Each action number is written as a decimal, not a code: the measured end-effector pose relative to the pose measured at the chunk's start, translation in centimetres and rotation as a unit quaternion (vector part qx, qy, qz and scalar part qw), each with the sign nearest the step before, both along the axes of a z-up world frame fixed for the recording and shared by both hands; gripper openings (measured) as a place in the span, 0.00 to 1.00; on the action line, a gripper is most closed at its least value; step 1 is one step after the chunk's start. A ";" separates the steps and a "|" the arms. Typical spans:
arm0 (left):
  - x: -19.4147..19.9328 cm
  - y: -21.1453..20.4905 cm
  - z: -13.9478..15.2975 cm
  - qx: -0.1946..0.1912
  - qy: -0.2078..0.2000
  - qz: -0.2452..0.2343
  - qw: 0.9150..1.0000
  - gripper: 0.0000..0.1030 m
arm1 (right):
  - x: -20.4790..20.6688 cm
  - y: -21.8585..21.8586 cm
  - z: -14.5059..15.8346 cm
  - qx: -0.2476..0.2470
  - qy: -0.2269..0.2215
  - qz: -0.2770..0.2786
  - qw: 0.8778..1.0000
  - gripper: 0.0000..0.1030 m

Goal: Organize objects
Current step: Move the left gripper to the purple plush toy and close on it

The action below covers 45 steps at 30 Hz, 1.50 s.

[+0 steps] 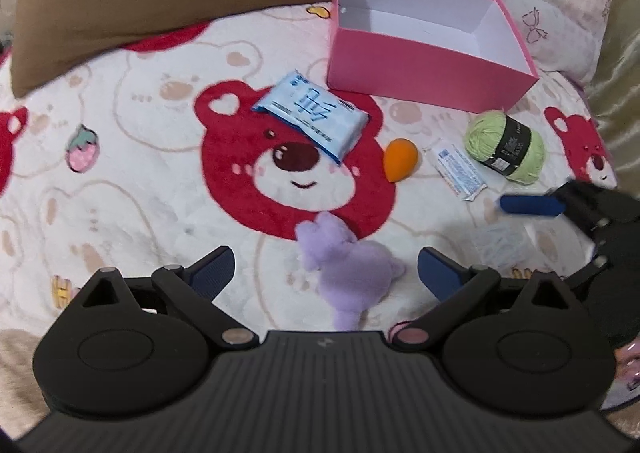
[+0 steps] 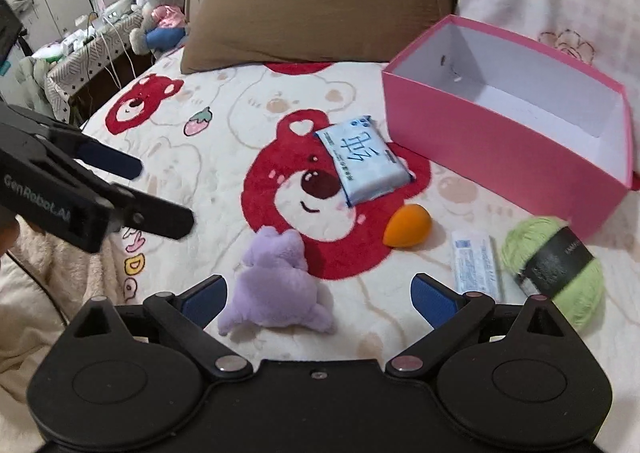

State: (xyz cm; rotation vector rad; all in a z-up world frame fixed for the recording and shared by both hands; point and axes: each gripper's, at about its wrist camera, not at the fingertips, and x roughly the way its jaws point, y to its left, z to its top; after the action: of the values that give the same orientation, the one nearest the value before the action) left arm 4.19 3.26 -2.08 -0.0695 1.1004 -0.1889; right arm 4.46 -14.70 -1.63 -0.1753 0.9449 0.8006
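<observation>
My left gripper (image 1: 326, 269) hangs wide open over the purple plush toy (image 1: 348, 269); far right sits the empty pink box (image 1: 420, 73), green yarn (image 1: 506, 147) near it.

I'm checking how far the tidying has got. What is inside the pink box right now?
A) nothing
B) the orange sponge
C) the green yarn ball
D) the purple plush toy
A: the pink box shows only its bare white interior, while the yarn ball, orange sponge and purple plush toy all lie on the blanket outside it.
</observation>
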 end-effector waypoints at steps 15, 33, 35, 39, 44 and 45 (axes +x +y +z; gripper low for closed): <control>0.2 0.4 -7.2 -0.089 0.002 0.008 0.996 0.73 | -0.8 3.3 -6.2 0.032 0.008 0.041 0.999 0.97; 0.3 0.6 -11.0 -0.096 0.009 0.028 0.995 0.33 | -0.3 3.8 -10.8 0.043 0.059 0.005 0.997 0.91; 0.1 0.7 -11.2 -0.097 0.009 0.034 0.995 0.31 | -0.4 3.7 -11.1 0.049 0.061 0.001 0.997 0.86; 0.1 1.1 -11.4 -0.103 0.013 0.051 0.993 0.28 | -0.3 4.0 -11.2 0.051 0.054 -0.007 0.997 0.79; -0.2 0.9 -11.8 -0.097 0.031 0.060 0.993 0.28 | -1.3 4.6 -11.3 0.024 0.025 -0.003 0.999 0.79; -0.3 0.8 -11.7 -0.095 0.033 0.060 0.993 0.28 | -1.5 4.8 -11.3 0.016 0.019 -0.002 1.000 0.79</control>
State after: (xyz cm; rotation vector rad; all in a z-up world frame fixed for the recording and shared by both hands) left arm 3.85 4.02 -13.80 -0.3145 1.1376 -0.1839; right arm 2.97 -9.92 -12.93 -0.1309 0.9677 0.8173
